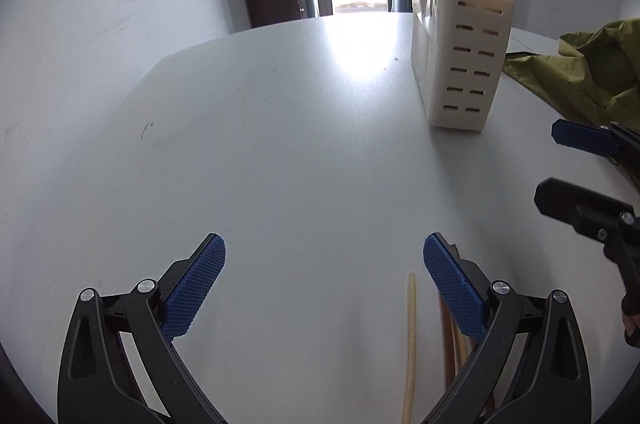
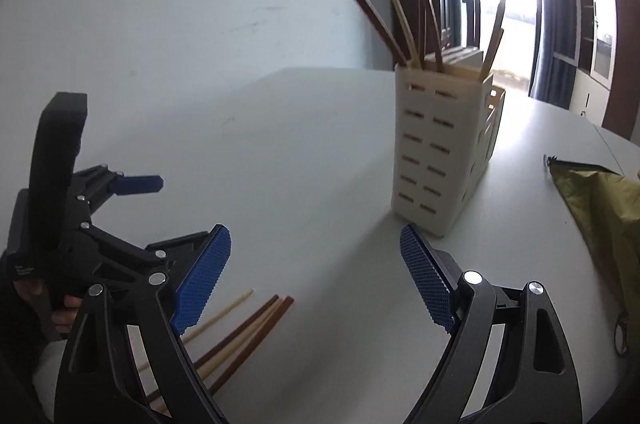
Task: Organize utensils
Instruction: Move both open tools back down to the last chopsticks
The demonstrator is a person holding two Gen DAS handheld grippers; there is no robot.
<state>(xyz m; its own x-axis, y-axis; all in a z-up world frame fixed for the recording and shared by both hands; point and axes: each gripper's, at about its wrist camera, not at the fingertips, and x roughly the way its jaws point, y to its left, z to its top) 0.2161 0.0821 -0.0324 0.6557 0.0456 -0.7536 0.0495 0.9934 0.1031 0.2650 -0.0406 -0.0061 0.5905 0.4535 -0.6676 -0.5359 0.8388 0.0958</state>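
A cream slotted utensil holder (image 1: 460, 60) stands on the white table (image 1: 280, 144), with several brown and pale chopsticks upright in it; it also shows in the right wrist view (image 2: 440, 148). Loose chopsticks lie flat on the table: a pale one (image 1: 411, 340) and brown ones (image 1: 447, 336) by my left gripper's right finger, and the same bundle (image 2: 248, 328) shows low in the right wrist view. My left gripper (image 1: 324, 288) is open and empty above the table. My right gripper (image 2: 316, 280) is open and empty, just right of the loose chopsticks.
An olive-green cloth bag (image 1: 584, 68) lies right of the holder, also in the right wrist view (image 2: 600, 224). A white wall stands behind the table's left side. A bright doorway and dark wooden frames are beyond the far edge.
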